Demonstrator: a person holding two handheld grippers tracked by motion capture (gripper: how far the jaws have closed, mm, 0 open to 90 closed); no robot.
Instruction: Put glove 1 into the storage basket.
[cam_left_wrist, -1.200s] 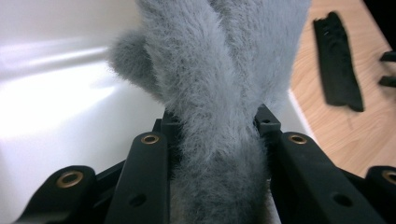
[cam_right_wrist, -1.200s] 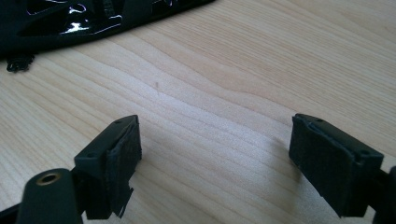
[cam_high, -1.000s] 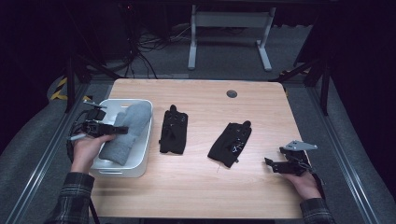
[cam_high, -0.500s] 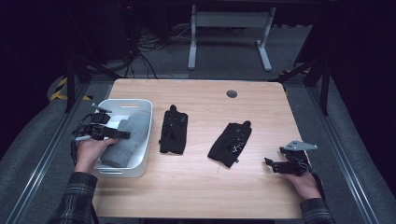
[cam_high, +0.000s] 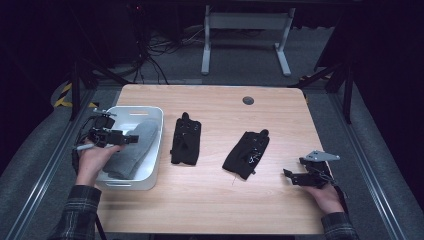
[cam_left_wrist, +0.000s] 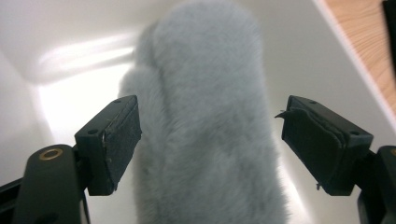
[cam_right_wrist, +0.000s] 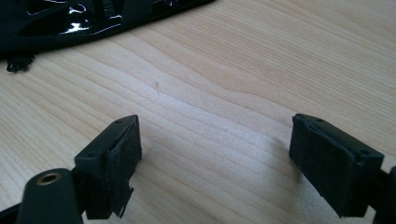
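- Left gripper (cam_high: 131, 139): positioned over the white bin (cam_high: 152, 170) at the left of the table (cam_high: 210, 200). Jaws have just been opening and now stand wide, pads clear of the fabric.
- Grey mitten (cam_left_wrist: 205, 130): lies in the bin, between and below the open jaws, unheld.
- Right gripper (cam_high: 287, 173): near right of the table, jaws wide apart, nothing between them.
- Two black gloves (cam_high: 186, 141) (cam_high: 246, 153): at table centre.

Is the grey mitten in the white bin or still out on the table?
In: the grey mitten lies inside the white bin, beside the table's left edge.
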